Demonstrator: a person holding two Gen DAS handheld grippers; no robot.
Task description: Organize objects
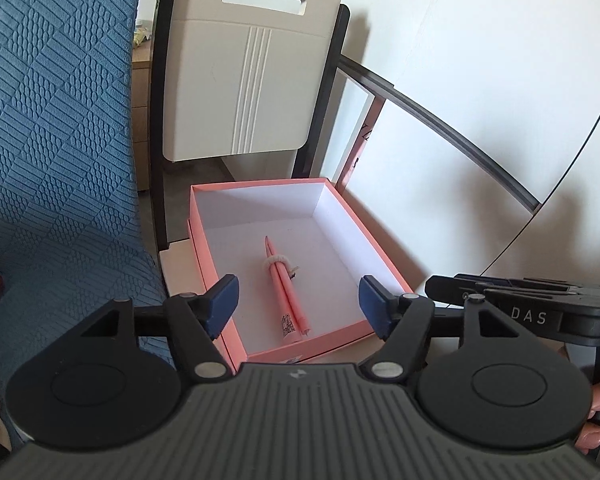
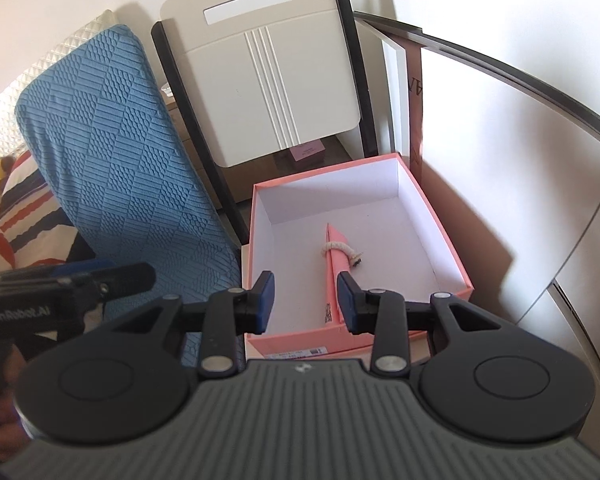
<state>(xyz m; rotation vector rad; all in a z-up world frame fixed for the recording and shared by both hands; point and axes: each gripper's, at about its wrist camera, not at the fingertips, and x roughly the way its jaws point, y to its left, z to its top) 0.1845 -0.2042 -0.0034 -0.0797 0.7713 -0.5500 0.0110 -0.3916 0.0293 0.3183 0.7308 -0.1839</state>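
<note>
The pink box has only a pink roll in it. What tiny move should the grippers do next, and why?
Probably pull back and look for the next thing to pack. The pink roll, tied with cord, already lies flat inside the pink box, and both the left gripper and right gripper are open and empty above its near edge.

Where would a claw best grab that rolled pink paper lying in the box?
Probably from straight above, on the bare stretch of the pink paper roll between its string tie and the labelled end. It lies flat on the floor of the pink box, well clear of the walls, so the fingers can close across its narrow width, one on each long side.
</note>
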